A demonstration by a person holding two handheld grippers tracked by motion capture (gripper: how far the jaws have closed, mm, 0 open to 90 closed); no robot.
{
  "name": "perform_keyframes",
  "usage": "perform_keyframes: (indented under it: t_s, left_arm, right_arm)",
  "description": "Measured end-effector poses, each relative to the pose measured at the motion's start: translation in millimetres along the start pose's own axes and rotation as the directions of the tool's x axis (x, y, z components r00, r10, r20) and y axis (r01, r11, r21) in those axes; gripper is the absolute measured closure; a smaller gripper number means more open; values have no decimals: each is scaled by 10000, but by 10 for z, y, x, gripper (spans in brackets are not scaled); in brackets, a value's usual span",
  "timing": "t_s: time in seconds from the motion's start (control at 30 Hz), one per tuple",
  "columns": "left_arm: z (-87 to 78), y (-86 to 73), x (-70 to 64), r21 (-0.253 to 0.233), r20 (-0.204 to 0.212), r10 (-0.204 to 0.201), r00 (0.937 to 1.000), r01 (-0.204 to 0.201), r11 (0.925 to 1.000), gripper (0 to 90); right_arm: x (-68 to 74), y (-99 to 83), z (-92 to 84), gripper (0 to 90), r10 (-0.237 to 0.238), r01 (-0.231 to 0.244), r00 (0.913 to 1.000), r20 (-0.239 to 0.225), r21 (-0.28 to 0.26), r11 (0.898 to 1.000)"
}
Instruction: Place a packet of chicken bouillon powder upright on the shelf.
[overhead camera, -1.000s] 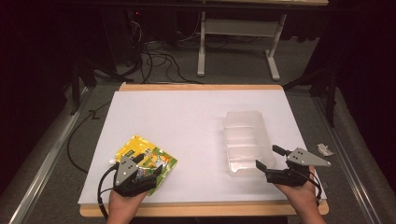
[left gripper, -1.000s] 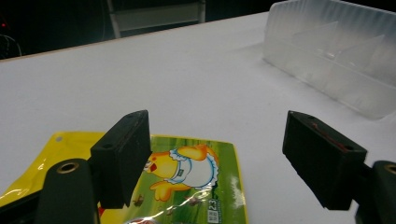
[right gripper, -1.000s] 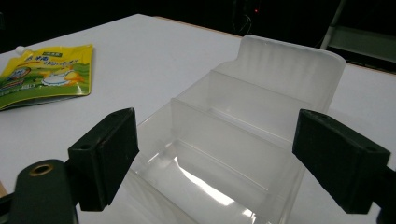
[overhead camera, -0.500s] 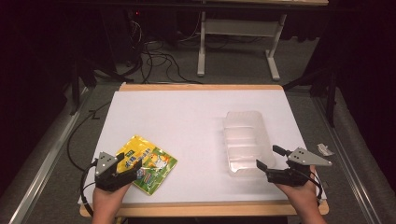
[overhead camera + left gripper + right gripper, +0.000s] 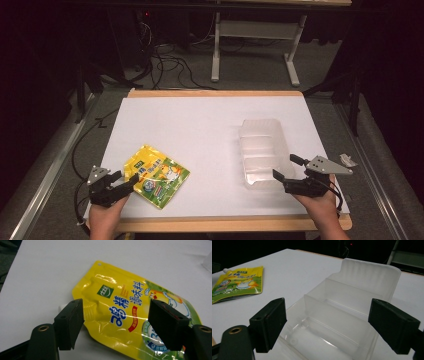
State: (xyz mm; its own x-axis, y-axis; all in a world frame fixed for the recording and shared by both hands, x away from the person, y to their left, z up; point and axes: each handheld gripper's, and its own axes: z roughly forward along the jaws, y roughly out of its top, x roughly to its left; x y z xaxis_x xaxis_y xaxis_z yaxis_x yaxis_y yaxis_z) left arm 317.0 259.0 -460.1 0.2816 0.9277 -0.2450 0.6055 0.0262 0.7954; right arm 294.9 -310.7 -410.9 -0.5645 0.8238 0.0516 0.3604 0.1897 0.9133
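A yellow and green spouted pouch [image 5: 157, 175] lies flat on the white table near the front left. My left gripper [image 5: 129, 180] sits low at the pouch's left corner. In the left gripper view the pouch [image 5: 120, 307] lies between and beyond the jaws of the left gripper [image 5: 116, 305]. These jaws have just been closing a little, but the pads stand apart from the pouch. A clear compartmented plastic tray [image 5: 262, 147] stands at the right. My right gripper [image 5: 286, 167] is open at the tray's near end, and in its own view the right gripper [image 5: 329, 307] frames the tray [image 5: 352, 300].
A small white scrap [image 5: 347, 160] lies off the table's right edge. The wooden rim [image 5: 215, 93] borders the white top. Cables and a metal stand's legs [image 5: 215, 55] are on the floor behind. The pouch [image 5: 237, 282] lies far left in the right gripper view.
My left gripper has drawn back to the left, from over the pouch to its left corner, and sunk lower. The pouch, the tray and the right gripper have stayed put.
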Motion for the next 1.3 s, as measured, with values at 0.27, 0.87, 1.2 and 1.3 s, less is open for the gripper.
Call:
perform_keyframes:
  t_s: [0.27, 0.87, 1.2, 1.3]
  left_arm:
    - [28, -75, 140, 713, 201, -1022, 9946, 1005, 9924, 358]
    - [133, -127, 261, 1299, 1044, -2555, 9612, 2415, 9617, 527]
    - [151, -118, 222, 1409, 1417, -2336, 9620, 2139, 9666, 695]
    - [136, -109, 209, 1211, 1464, -2262, 9630, 2095, 9703, 743]
  right_arm:
    - [16, 21, 32, 153, 10, -10, 10000, -78, -13, 10000]
    - [31, 10, 42, 158, -7, 7, 10000, -30, 39, 10000]
    - [31, 9, 41, 162, -42, 42, 10000, -9, 46, 10000]
    - [28, 8, 37, 164, 20, -20, 10000, 19, 50, 10000]
